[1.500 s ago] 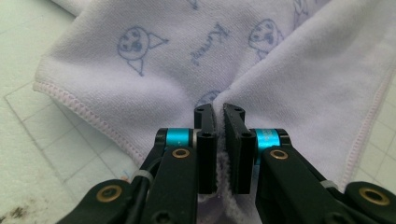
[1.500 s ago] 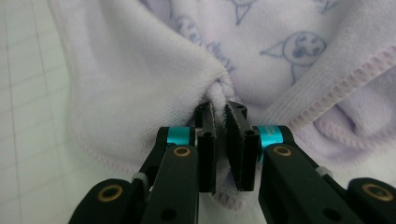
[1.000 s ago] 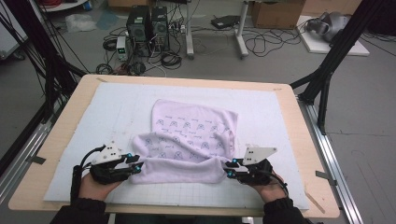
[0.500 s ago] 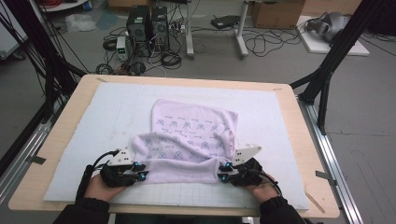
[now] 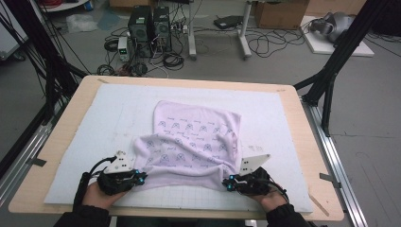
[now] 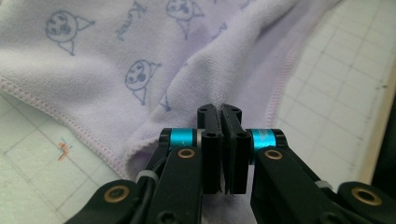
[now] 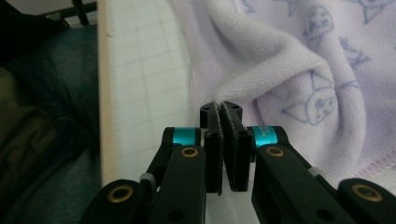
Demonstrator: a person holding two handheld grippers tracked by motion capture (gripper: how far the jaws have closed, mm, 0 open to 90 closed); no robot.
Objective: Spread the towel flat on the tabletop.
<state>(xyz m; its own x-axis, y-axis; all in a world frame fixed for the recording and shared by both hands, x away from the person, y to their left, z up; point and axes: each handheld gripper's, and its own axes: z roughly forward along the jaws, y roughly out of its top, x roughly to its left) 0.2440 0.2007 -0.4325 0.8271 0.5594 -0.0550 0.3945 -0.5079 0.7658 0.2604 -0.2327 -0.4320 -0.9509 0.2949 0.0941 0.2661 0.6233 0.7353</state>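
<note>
From the high view we see the towel (image 5: pixel 191 142) lying rumpled on the mat (image 5: pixel 94 123), its near edge at the front of the table (image 5: pixel 61 142). We hold the left gripper (image 5: pixel 140 178) at its near left corner and the right gripper (image 5: pixel 228 184) at its near right corner. If we lift unevenly from here, the loose far half could drag and bunch instead of folding flat.

In the left gripper view our jaws have just been closing and now stand together, with a fold of towel (image 6: pixel 154 70) running into them. How deep the bite goes we cannot tell; a shallow one could slip out under pull.

In the right gripper view the jaws have also just been closing, and they pinch a small peak of towel (image 7: pixel 299 70) right at the tips. That thin hold looks the likelier to let go, dropping the corner.
</note>
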